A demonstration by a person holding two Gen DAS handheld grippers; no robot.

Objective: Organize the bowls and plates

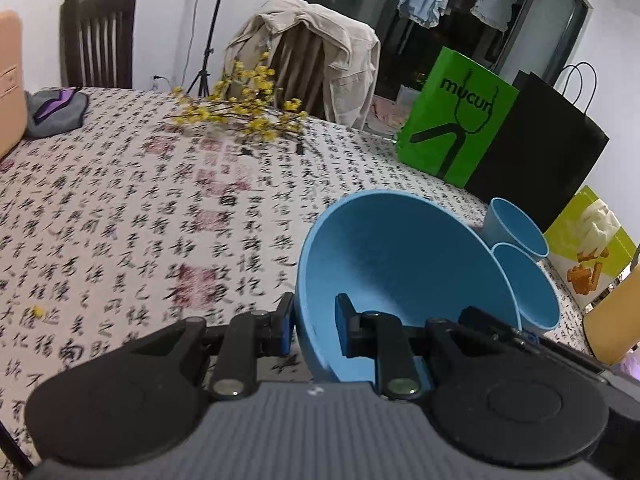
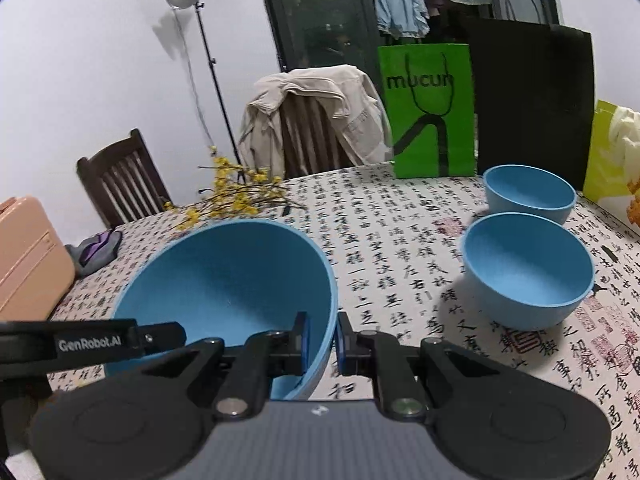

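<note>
A large blue bowl (image 1: pixel 400 264) (image 2: pixel 224 280) hangs tilted just above the patterned tablecloth, held from two sides. My left gripper (image 1: pixel 314 326) is shut on its left rim, one pad outside the wall and one inside. On the opposite rim my right gripper (image 2: pixel 322 344) is shut, again with a pad on each side of the wall. Two smaller blue bowls stand upright on the table to the right: a near one (image 2: pixel 528 276) (image 1: pixel 536 288) and a far one (image 2: pixel 528 192) (image 1: pixel 516 232). The left view shows them partly hidden behind the big bowl.
A green paper bag (image 2: pixel 432 116), a black bag (image 2: pixel 532 100) and a yellow-green bag (image 2: pixel 612 152) stand along the table's far right edge. Yellow flower sprigs (image 2: pixel 232 196) lie at the far middle. A pink case (image 2: pixel 28 252) and grey cloth (image 2: pixel 96 248) sit left.
</note>
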